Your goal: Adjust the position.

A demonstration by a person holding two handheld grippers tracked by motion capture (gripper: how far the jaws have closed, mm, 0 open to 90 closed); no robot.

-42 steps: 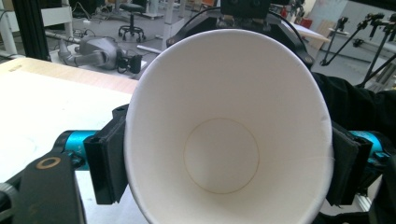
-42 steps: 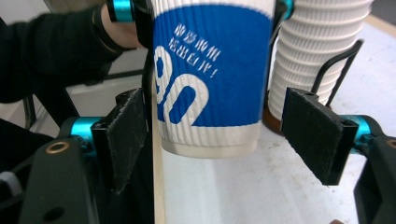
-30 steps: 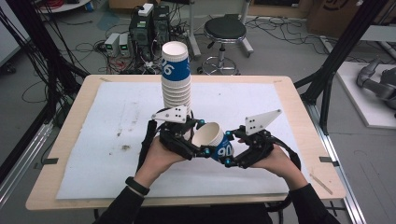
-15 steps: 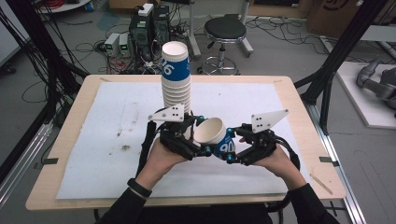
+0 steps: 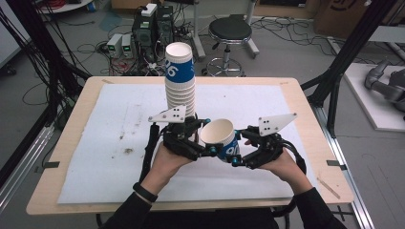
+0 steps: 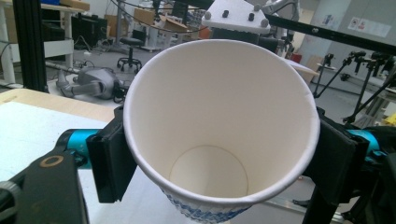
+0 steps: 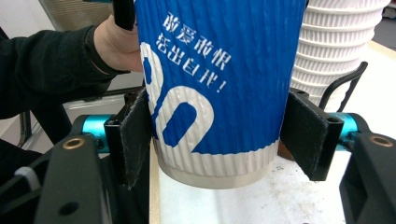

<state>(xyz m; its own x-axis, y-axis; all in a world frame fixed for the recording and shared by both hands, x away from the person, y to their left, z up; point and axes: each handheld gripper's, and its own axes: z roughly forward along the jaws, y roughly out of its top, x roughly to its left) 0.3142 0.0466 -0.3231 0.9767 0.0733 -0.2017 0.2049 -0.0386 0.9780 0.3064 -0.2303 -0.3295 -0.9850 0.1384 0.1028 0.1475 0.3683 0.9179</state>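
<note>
At frame centre, right claw point(image 5: 232, 151) clamps the single cup point(image 5: 223, 141); left claw point(image 5: 204, 140), just closing, grips its rim. Placement on stack point(image 5: 180, 81) remains.

Blue ribbed cup point(image 7: 215, 84), white lettering, white inside; white stack point(image 5: 180, 81).

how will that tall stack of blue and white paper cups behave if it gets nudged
The tall stack of ribbed blue and white paper cups stands upright on the white table cover, narrow at its foot, so it probably tips easily. Being nested paper, it is likely light and slides readily. Its ribbed walls probably give some grip.
</note>
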